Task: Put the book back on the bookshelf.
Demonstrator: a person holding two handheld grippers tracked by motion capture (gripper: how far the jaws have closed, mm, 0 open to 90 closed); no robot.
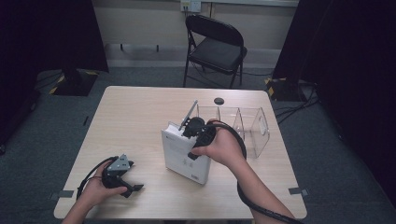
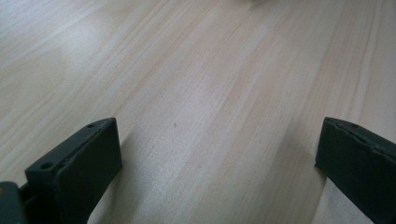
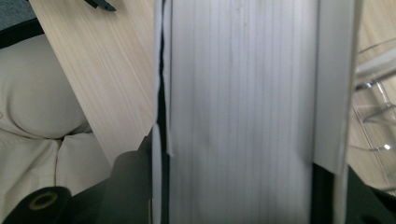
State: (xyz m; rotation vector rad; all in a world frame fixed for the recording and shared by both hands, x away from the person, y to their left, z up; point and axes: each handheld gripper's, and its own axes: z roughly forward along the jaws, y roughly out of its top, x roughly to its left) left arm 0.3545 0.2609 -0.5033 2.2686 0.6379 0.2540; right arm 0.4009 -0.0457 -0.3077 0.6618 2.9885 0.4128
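Right gripper (image 1: 192, 140) clamping the white book (image 1: 186, 156) from above, jaws pressing on its two covers, page edges (image 3: 238, 112) running straight up between them in the right gripper view. Book standing upright on the table (image 1: 140, 116), tilting slightly, spine side facing the person, printed cover showing toward the near edge. Sitting just left of the clear rack (image 1: 243, 128), touching or nearly touching its nearest divider; contact not clear from the high view. Rack lying right of the book, its clear walls (image 3: 373, 93) glinting at the right edge of the right gripper view. Right hand (image 1: 224, 147) wrapping the gripper body, cable (image 1: 261, 207) looping back off the near edge of the table.

Left gripper (image 1: 123, 179) resting low on the table, well left of the book and nearer the person, jaws standing wide apart, gripping nothing, bare wood (image 2: 210, 93) lying between them in the left gripper view. Left hand (image 1: 95, 189) holding it from behind.

Small black disc (image 1: 219, 101) lying beyond the rack, near the far edge. Folding chair (image 1: 212, 46) standing past the table, behind the book.
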